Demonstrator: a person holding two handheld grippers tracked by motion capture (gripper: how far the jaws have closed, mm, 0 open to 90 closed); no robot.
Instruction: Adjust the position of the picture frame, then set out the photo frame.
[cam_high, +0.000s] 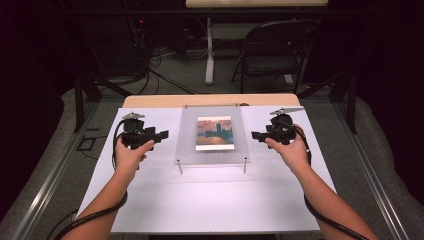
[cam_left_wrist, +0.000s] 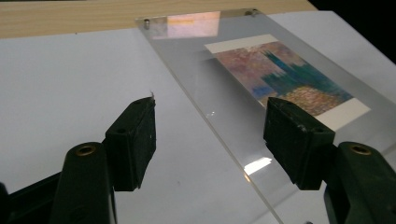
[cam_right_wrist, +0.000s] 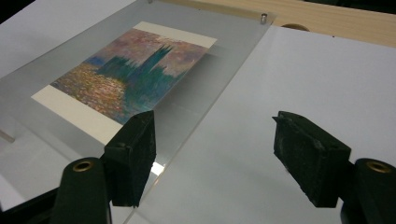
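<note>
Flanking the clear acrylic panel (cam_high: 212, 136) from either side, the left gripper (cam_high: 161, 135) and the right gripper (cam_high: 256, 135) hang with their jaws apart and nothing between the pads, each pointed inward at a long edge of the panel. In the left gripper view, the panel's near edge runs between the two black jaws without touching either; the right gripper view gives the mirror of that. The panel sits toward the far edge of the tabletop (cam_high: 215, 200), centred between its left and right edges, raised on small metal standoff posts (cam_high: 180, 167) at its corners. A painted print (cam_high: 214, 133) lies beneath it, roughly in the middle. The step in hand looks like the approach to a two-sided lift of the panel. Next, each gripper likely has to slide inward until a side edge passes between its pads, then close evenly and lift level so the panel clears the posts without tilting. Whether the panel rests loose on the posts or is screwed to them is hard to tell, so a gentle first pull seems wise.
</note>
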